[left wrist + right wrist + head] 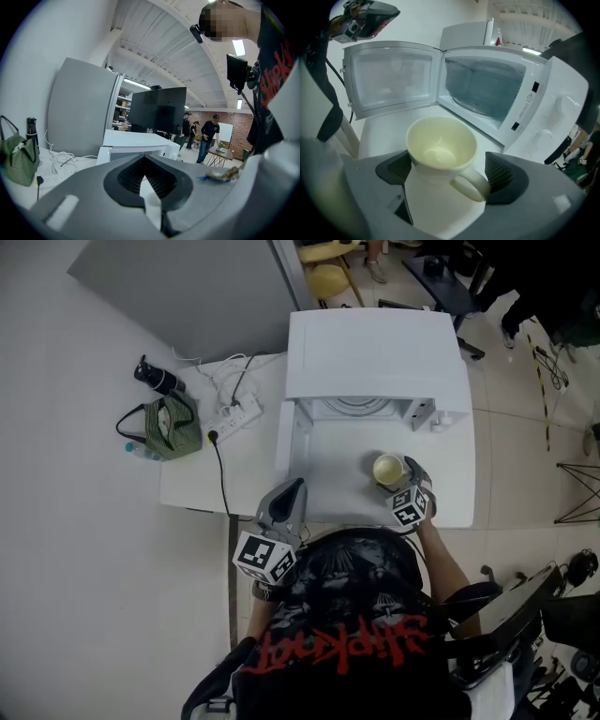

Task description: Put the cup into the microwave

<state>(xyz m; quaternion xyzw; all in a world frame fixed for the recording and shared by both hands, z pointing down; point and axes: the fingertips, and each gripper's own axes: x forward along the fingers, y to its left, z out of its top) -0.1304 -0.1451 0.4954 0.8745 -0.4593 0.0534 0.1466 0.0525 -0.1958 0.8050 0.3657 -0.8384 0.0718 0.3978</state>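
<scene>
A cream cup (387, 469) stands upright on the white table (328, 493) in front of the white microwave (375, 352). The microwave's door (389, 75) is swung open to the left and its cavity (485, 86) is empty. My right gripper (398, 482) reaches around the cup from the near side. In the right gripper view the cup (440, 150) sits between the wide jaws of the right gripper (447, 171), handle toward the right pad; I see no pad pressing on it. My left gripper (296, 487) hovers left of the cup, shut and empty, its jaws (151, 190) together.
A green bag (169, 427), a black bottle (157, 379) and a power strip (234, 416) with cables lie on the table's left part. A black cable (222, 474) runs to the front edge. Chairs and people stand beyond the microwave.
</scene>
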